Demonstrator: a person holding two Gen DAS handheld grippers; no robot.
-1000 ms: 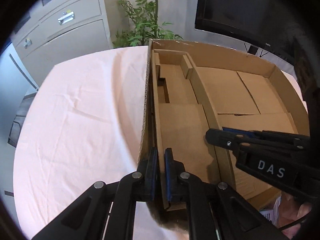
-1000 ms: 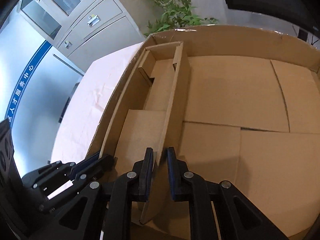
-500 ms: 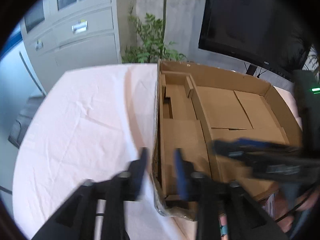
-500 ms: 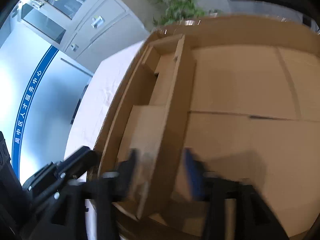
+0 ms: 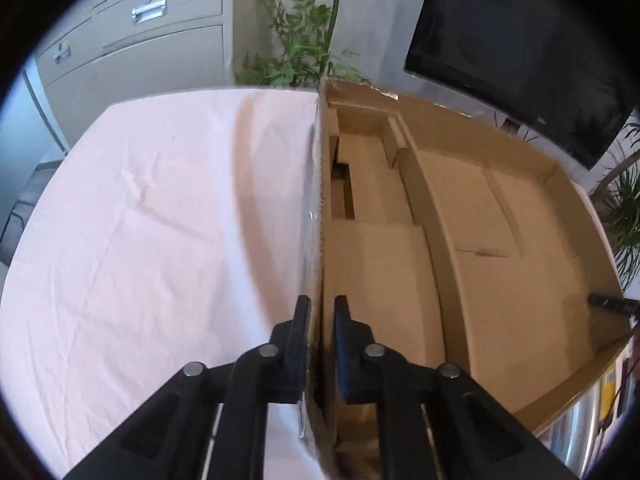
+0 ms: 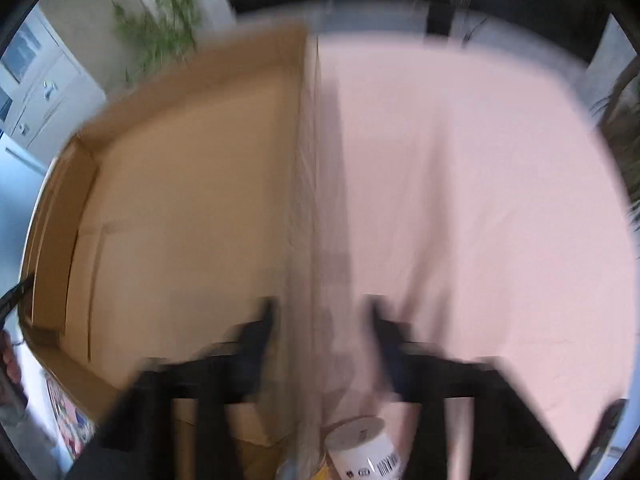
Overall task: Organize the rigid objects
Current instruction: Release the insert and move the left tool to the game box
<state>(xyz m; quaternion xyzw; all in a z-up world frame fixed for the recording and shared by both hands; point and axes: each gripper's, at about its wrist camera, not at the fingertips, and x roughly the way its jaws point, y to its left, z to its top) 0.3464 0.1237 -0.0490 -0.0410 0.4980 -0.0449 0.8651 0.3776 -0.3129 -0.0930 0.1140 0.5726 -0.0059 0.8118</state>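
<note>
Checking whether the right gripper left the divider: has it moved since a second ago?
Yes. The right gripper has swung right, from the cardboard box's inner divider to straddling its right wall, jaws now open.

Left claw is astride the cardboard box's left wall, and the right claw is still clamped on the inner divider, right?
Not quite. The left claw is astride the cardboard box wall, but the right claw has left the divider; the right wrist view shows it open, straddling the box's right wall.
</note>
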